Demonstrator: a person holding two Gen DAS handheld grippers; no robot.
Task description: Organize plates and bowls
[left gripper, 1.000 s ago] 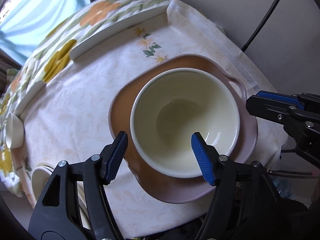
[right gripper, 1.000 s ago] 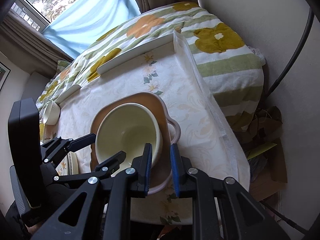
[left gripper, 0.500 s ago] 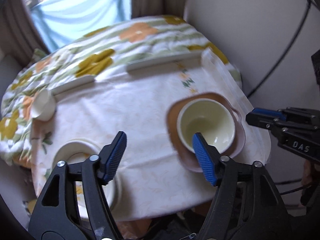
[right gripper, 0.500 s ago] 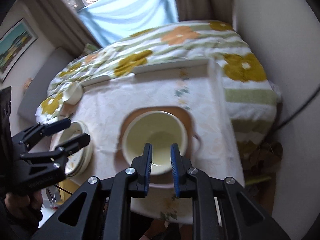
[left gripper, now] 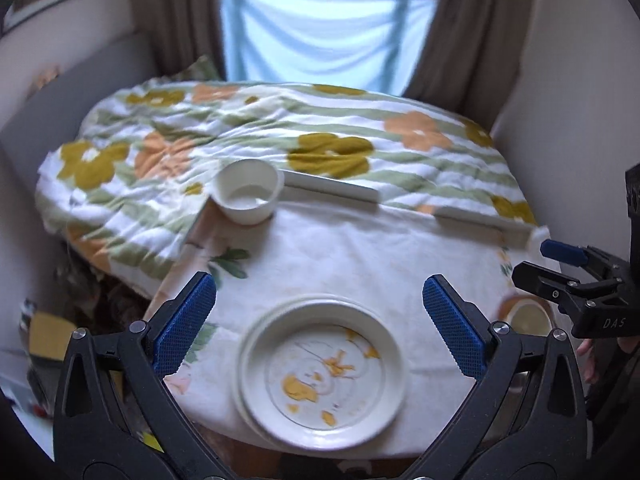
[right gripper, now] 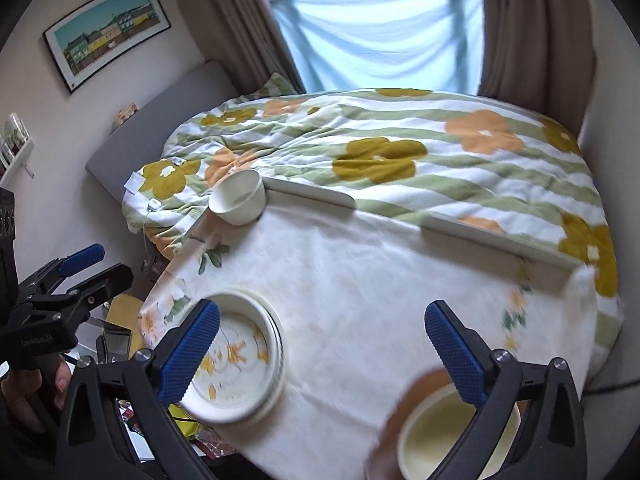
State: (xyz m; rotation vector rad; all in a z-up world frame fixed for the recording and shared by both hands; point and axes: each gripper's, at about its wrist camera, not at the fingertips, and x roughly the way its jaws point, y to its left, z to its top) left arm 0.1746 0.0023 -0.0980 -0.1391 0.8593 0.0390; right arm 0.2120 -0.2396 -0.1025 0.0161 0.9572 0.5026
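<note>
Using the stack of white plates (left gripper: 320, 364) as the landmark: it sits right at the near edge of the table (left gripper: 360, 264), which has a pale cloth with a faint leafy print. The top plate is round, glossy, with yellow-orange marks on it. Beyond the stack the cloth is bare all the way to 2 long white bars (left gripper: 332, 191) at the far edge, so that's the open room.

Far-left of the stack, at the table's back corner, there's a small round white bowl (left gripper: 248, 191), smooth and straight-walled, touching the end of 1 bar. To the right of the stack, near the same front edge, a cream bowl (right gripper: 440, 436) sits in a brown dish (right gripper: 420, 386), both blurry.

Left gripper (left gripper: 320, 320) hangs above the stack, ribbed blue pads spreading wide, nothing between them. Right gripper (right gripper: 324, 344) is spreading too, empty, hanging between the stack and the cream bowl. A rumpled flowery duvet (right gripper: 400, 152) lies behind the table.
</note>
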